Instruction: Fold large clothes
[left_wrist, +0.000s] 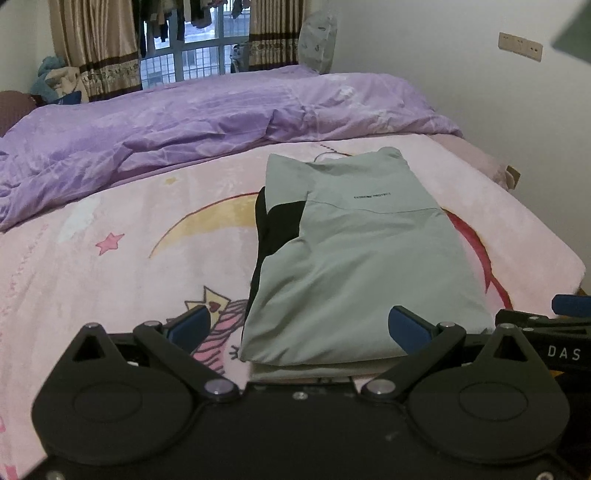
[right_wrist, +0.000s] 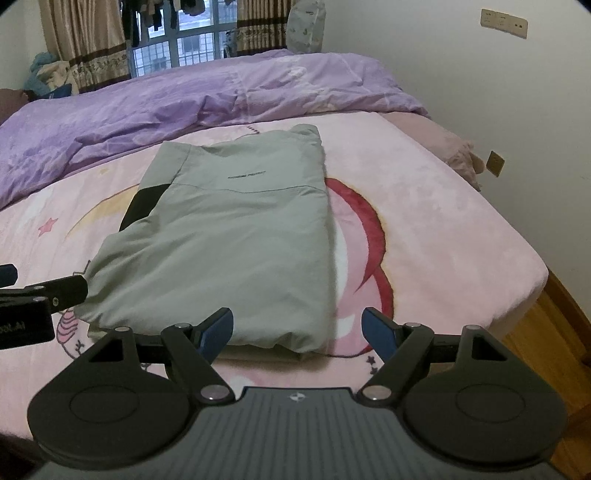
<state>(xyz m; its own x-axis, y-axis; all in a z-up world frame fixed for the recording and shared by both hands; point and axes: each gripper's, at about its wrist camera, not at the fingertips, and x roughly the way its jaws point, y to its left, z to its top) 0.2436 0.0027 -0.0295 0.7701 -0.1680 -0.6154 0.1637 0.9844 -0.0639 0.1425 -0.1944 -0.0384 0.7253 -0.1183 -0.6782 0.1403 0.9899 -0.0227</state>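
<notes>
A grey-green jacket (left_wrist: 354, 251) with a black panel (left_wrist: 275, 229) lies folded into a long rectangle on the pink blanket (left_wrist: 110, 229). My left gripper (left_wrist: 301, 326) is open at the jacket's near edge, its blue pads apart over the hem, holding nothing. In the right wrist view the same jacket (right_wrist: 236, 236) lies ahead. My right gripper (right_wrist: 297, 330) is open at its near right corner, empty. The other gripper (right_wrist: 44, 295) shows at the left edge, beside the jacket's near left corner.
A crumpled purple duvet (left_wrist: 192, 122) covers the far half of the bed. Curtains and a window (left_wrist: 195, 48) stand behind it. A white wall (right_wrist: 461, 74) runs along the right side. The bed's right edge drops to a wooden floor (right_wrist: 546, 332).
</notes>
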